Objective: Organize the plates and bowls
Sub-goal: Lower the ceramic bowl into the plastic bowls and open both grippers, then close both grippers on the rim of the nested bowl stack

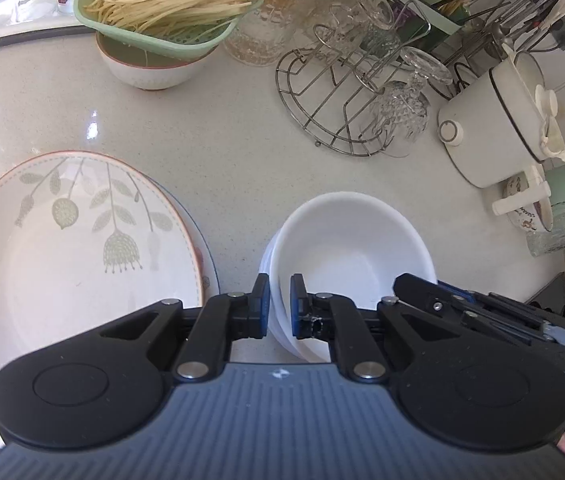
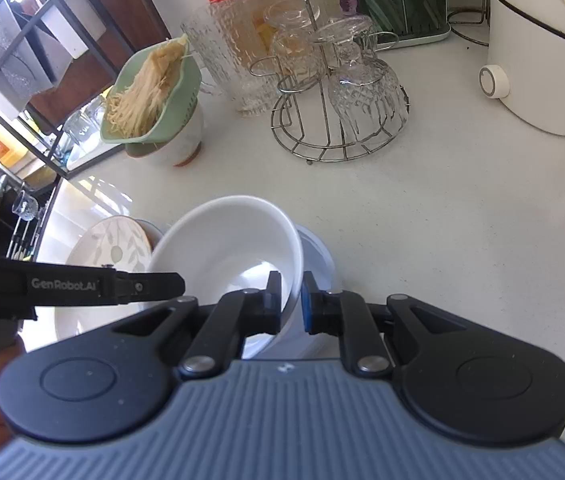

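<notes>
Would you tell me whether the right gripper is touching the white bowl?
Touching: the right wrist view shows the right gripper clamped across the white bowl rim.

Bright daylight in both views, coming from the left. Left wrist view: small glare spots on the bench [image 1: 94, 120] and soft sheen across the patterned plate [image 1: 74, 240]. Right wrist view: window area upper left blown out, strong glare patch on the bench [image 2: 90, 204] near the sink side. Shadows soft, short. Heavy fisheye bending at edges, corners dark w/ vignette. Centre sharp; nearest gripper bodies at bottom slightly soft.
</notes>
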